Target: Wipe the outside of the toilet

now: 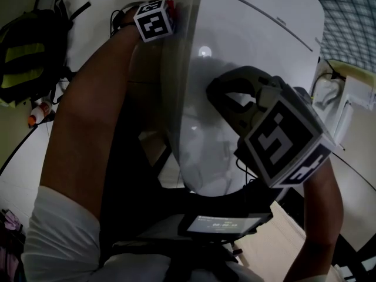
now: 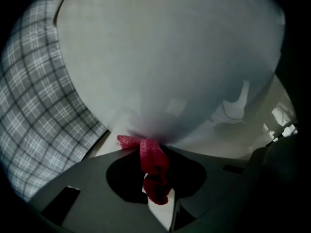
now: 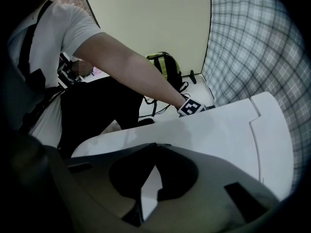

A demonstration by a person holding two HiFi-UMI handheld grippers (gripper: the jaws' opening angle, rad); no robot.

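The white toilet (image 1: 235, 46) fills the middle of the head view, seen from above. Its rounded outer side (image 2: 170, 57) fills the left gripper view. My left gripper (image 2: 154, 178) is shut on a red cloth (image 2: 153, 161), and the cloth's top end touches the toilet's side. In the head view only that gripper's marker cube (image 1: 155, 20) shows, at the toilet's far left flank. My right gripper (image 3: 146, 191) is shut with nothing in it and points steeply down over the toilet's top (image 3: 218, 130). It also shows in the head view (image 1: 226, 96).
A black and yellow backpack (image 1: 23, 57) lies on the floor at the left, with a small orange-capped bottle (image 1: 38, 113) beside it. A plaid-patterned wall (image 2: 34, 120) stands behind the toilet. The person's bare arm (image 3: 131, 67) reaches across to the toilet's far side.
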